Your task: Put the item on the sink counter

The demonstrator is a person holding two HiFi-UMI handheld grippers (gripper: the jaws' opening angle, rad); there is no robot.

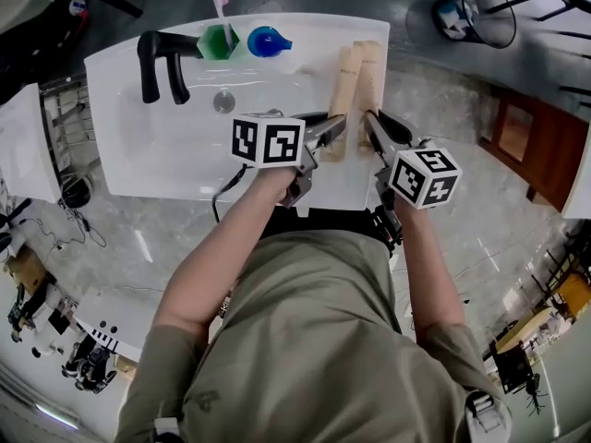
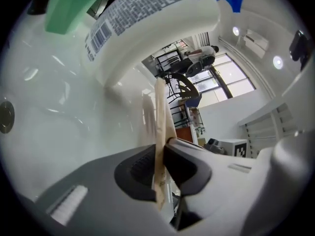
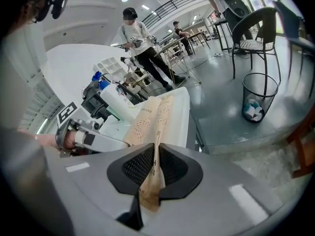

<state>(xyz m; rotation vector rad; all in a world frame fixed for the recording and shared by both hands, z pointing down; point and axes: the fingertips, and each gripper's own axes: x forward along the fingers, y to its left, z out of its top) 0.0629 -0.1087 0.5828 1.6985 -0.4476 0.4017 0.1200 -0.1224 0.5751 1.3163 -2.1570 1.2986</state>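
A tan paper packet (image 1: pixel 355 77) with a dotted print stretches over the right side of the white sink counter (image 1: pixel 305 187). Each gripper holds one of its near corners. My left gripper (image 1: pixel 334 129) is shut on the left corner, and in the left gripper view the paper (image 2: pixel 159 112) runs edge-on between the pads (image 2: pixel 142 168). My right gripper (image 1: pixel 373 125) is shut on the right corner. From the right gripper view the packet (image 3: pixel 151 114) extends away toward the counter's back. Whether it rests on the counter I cannot tell.
A black faucet (image 1: pixel 162 58) stands at the basin's back left, with a drain (image 1: pixel 223 101) below it. A green cup (image 1: pixel 220 41) with a toothbrush and a blue-capped white bottle (image 2: pixel 147 23) stand behind. A wire waste bin (image 1: pixel 476 14) and a wooden cabinet (image 1: pixel 531 141) are to the right. People stand far off (image 3: pixel 142 43).
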